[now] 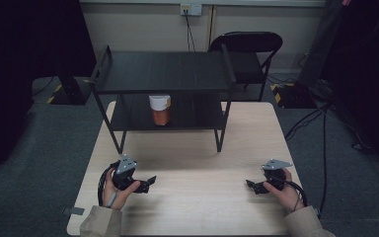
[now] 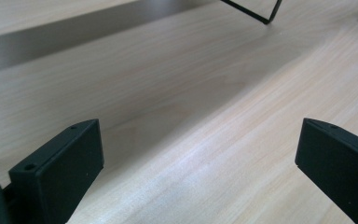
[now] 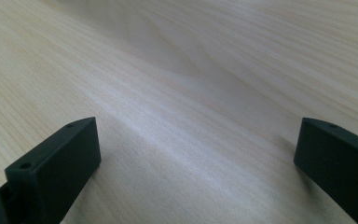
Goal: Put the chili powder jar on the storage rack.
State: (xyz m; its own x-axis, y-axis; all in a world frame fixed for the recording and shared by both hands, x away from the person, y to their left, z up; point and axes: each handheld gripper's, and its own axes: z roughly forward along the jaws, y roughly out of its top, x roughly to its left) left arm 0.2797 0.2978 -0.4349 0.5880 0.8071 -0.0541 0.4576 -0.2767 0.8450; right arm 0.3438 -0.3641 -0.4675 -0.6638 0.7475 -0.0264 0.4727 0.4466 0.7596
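Note:
An orange bottle with a white cap [image 1: 160, 110] stands upright on the lower shelf of a black two-tier rack [image 1: 164, 72] at the far side of the wooden table [image 1: 187, 158]. My left gripper [image 1: 150, 182] rests near the table's front left, open, jaws pointing right. My right gripper [image 1: 250, 186] rests at the front right, open, jaws pointing left. In the left gripper view the gripper [image 2: 200, 149] has bare wood between its jaws, and a rack foot [image 2: 266, 19] shows far off. The right gripper view has that gripper [image 3: 198, 149] wide apart over bare wood.
A black folding chair [image 1: 249, 52] stands behind the rack. Cables [image 1: 321, 128] trail over the grey floor to the right of the table. A wall socket [image 1: 191, 9] sits on the back wall. The rack's top shelf holds nothing.

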